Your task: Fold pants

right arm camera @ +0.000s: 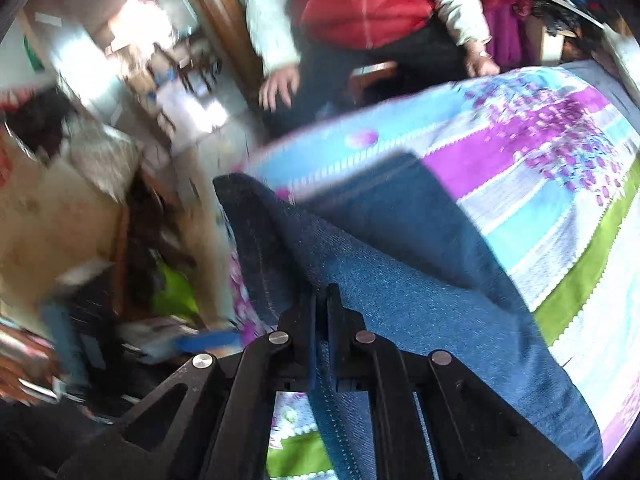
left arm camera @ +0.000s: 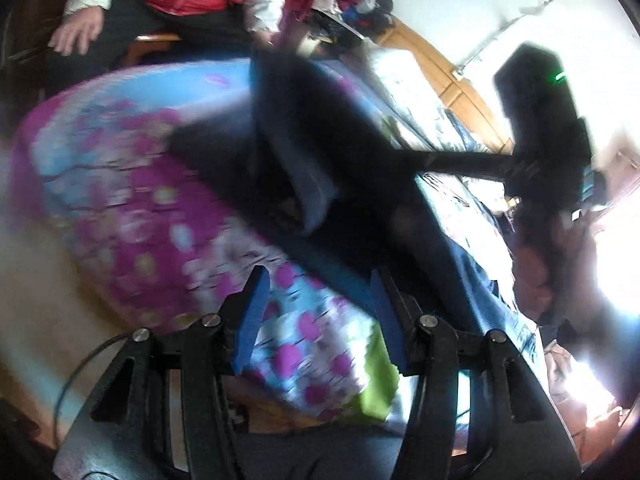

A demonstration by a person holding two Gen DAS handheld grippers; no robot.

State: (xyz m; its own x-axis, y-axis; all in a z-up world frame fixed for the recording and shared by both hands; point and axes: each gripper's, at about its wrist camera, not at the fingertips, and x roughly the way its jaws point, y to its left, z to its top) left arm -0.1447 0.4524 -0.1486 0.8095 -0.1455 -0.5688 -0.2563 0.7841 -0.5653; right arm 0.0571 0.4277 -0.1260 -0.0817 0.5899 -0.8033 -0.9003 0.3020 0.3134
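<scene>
The right claw [right arm camera: 322, 312] is clamped on a fold of the denim pants [right arm camera: 400, 280], which trail away over the floral bed [right arm camera: 560, 184]. The left claw [left arm camera: 316, 300] hangs empty, jaws apart, just short of the pants' near edge, so it looks better placed for the next grab.

Bare cover is left on the floral bedspread [right arm camera: 560, 184] to the right of the denim pants [right arm camera: 420, 280], and passage is possible there. The far edge of the bedspread is blocked by a seated person [right arm camera: 360, 8], whose hand [right arm camera: 482, 65] is rested at that edge. The floor left of the bedspread is crowded with blurred clutter [right arm camera: 132, 272].
</scene>
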